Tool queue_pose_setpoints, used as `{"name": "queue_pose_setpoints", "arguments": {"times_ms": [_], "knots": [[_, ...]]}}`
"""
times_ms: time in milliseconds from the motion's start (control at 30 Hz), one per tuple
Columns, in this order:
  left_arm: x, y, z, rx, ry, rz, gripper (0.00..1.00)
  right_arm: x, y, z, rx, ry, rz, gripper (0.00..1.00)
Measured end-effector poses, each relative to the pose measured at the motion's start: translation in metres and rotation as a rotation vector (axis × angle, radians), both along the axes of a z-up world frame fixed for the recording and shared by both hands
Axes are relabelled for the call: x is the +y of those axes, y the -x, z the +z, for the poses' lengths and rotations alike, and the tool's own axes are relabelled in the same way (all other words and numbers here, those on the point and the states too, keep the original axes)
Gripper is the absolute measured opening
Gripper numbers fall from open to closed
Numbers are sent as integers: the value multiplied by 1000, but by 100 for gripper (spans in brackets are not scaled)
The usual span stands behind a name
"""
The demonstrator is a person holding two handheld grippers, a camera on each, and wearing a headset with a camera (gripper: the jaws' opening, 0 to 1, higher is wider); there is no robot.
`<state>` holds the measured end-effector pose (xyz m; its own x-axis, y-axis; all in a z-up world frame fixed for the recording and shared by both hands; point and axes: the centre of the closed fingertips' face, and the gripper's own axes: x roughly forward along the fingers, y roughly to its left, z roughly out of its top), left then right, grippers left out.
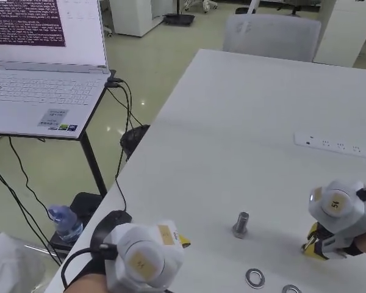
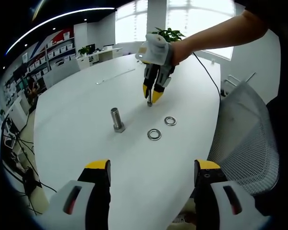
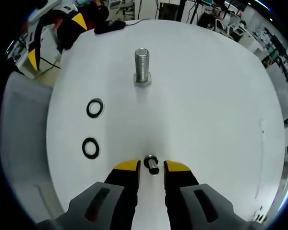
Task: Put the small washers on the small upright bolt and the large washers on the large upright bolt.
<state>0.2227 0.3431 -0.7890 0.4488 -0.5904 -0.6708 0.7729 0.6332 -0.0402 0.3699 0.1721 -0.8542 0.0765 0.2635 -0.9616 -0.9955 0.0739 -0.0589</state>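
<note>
Left tool (image 2: 152,167): jaws are spreading wide over bare table (image 2: 77,115), yellow tips well apart, gripping nothing.
Large bolt (image 2: 117,120): standing upright on its hex head, bare-threaded, near the middle of the table.
Washers: nearer washer (image 2: 154,134) and farther washer (image 2: 170,120) are lying flat, apart from each other, at about 5 o'clock from the large bolt in the head view.
Right tool (image 3: 151,167): sitting at 3 o'clock from the large bolt in the head view, jaws drawn narrow.
Small bolt (image 3: 150,162): standing between the right tool's yellow tips; whether they are pinching it I cannot tell.
Container: water bottle (image 1: 65,221) is standing on the floor at 9 o'clock from the large bolt; its contents are not clear.
Writing: laptop (image 1: 43,91) is showing lines of text on a dark window, too small to read; stickers on its palm rest and the round labels on both tools are also unreadable.
View differences: head view is taking in the laptop, the bottle and a power strip (image 1: 335,145) at 1 o'clock; left gripper view is showing the right tool reaching down onto the small bolt.
</note>
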Motion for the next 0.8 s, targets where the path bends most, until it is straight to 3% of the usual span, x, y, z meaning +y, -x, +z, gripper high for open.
{"name": "queue_pose_setpoints", "arguments": {"times_ms": [233, 433, 600, 800], "knots": [[1, -3, 4, -14, 0, 1, 73, 6, -3, 25, -18, -36, -5, 23], [1, -3, 7, -14, 3, 3, 76, 26, 2, 48, -23, -92, 9, 26], [-1, -2, 9, -25, 3, -5, 77, 41, 9, 57, -30, -112, 36, 28], [-2, -2, 11, -27, 6, -2, 78, 46, 20, 56, -31, -104, 84, 28]]}}
